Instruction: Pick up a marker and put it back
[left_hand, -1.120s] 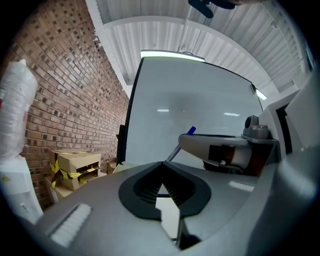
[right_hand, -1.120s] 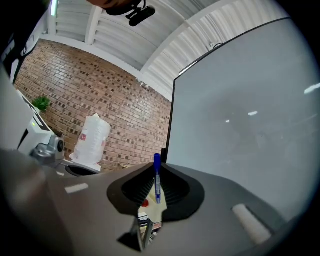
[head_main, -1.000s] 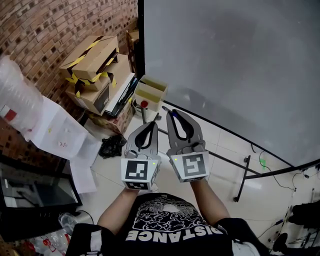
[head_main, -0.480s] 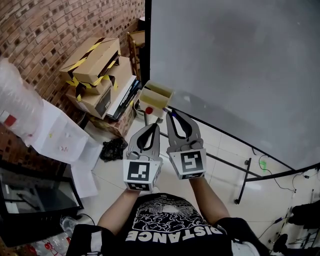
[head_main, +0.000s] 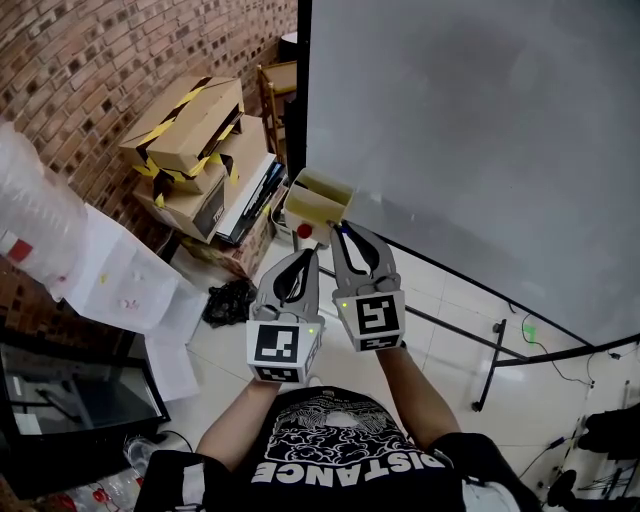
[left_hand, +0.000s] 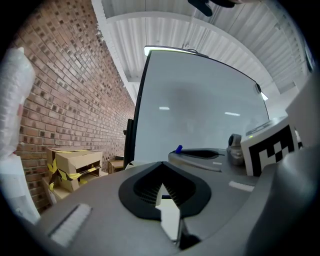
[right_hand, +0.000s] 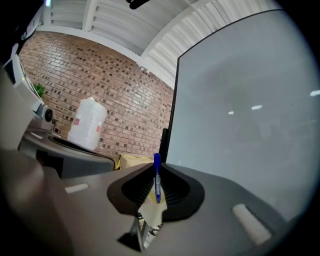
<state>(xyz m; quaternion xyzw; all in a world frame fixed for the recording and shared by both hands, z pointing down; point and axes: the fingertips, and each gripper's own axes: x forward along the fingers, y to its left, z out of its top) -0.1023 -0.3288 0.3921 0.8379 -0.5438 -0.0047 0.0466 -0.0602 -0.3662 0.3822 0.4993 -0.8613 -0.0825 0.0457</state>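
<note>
The right grey two-jaw gripper is pinching a slim blue plastic marker mid-barrel, just short of the small yellowish cardboard box. The left grey gripper, further from that box, is sitting closed and empty. Marker judged light, rigid and smooth, so liable to pivot. The jaws are hiding its lower end, and the box contents are not discernible.

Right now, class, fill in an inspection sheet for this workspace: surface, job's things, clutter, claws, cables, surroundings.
Surface: whiteboard, no writing seen.
Job's things: blue marker, held in the right claw.
Clutter: taped cardboard boxes, yellow box at the whiteboard's corner, loose papers, black bag on the tiled floor.
Claws: right claw shut on the blue marker; left claw shut, empty.
Cables: green cable on the tiled floor.
Surroundings: brick wall.
</note>
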